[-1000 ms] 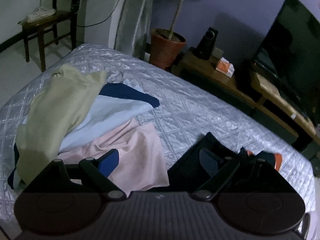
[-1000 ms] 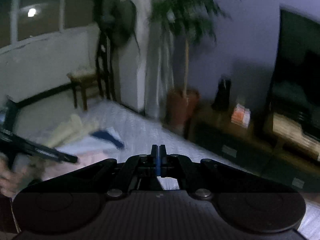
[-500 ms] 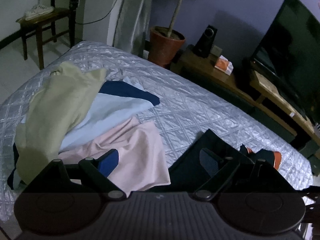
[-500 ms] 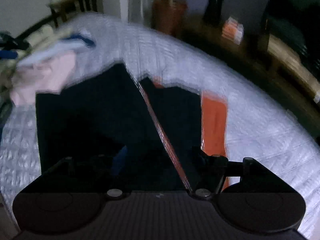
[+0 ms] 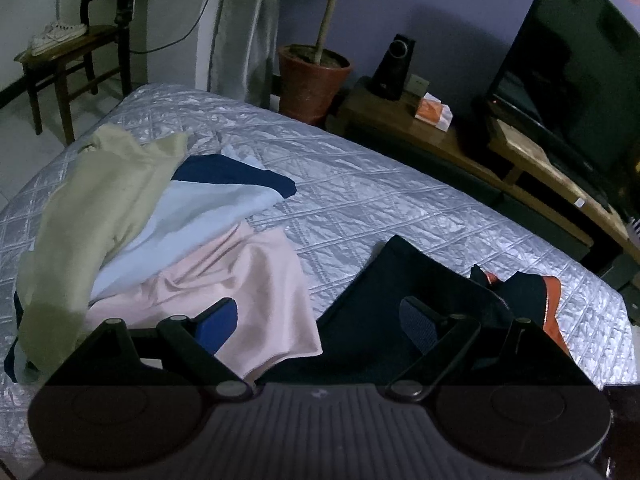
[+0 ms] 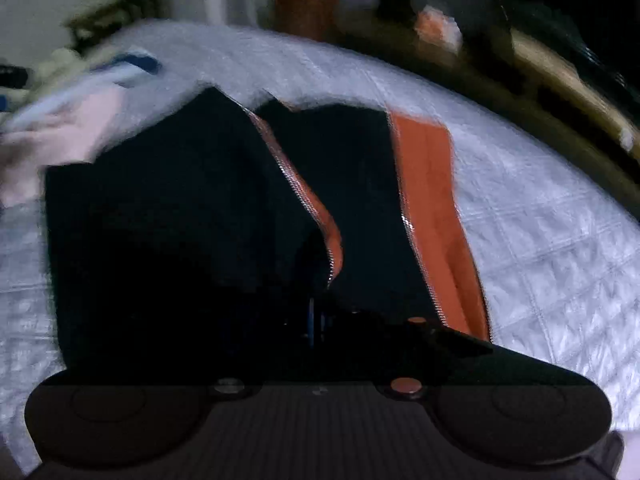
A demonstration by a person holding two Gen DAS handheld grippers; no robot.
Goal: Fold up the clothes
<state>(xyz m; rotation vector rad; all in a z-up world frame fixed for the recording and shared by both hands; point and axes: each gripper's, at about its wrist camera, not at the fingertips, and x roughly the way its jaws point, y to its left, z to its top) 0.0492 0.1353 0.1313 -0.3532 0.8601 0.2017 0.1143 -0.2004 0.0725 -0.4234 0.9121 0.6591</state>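
A dark jacket with orange lining and a zipper (image 6: 200,208) lies spread on the silver quilted bed (image 6: 540,232); it also shows in the left wrist view (image 5: 384,300). A pile of clothes lies to its left: a pink garment (image 5: 240,284), a light blue one (image 5: 192,216), a navy one (image 5: 236,178) and an olive one (image 5: 92,208). My left gripper (image 5: 320,320) is open above the pink garment's edge and the jacket. My right gripper (image 6: 318,322) is low over the jacket near the zipper, its blue pads close together; whether they pinch cloth is hidden by dark and blur.
Beyond the bed stand a potted plant (image 5: 314,76), a speaker (image 5: 392,66) and a tissue box (image 5: 434,110) on a low wooden TV stand (image 5: 532,168) with a television (image 5: 576,84). A wooden chair with shoes (image 5: 60,56) stands at the far left.
My right gripper has swung down from facing the room to the jacket, opened on the way, and its pads now stand close together. The left gripper has barely moved.
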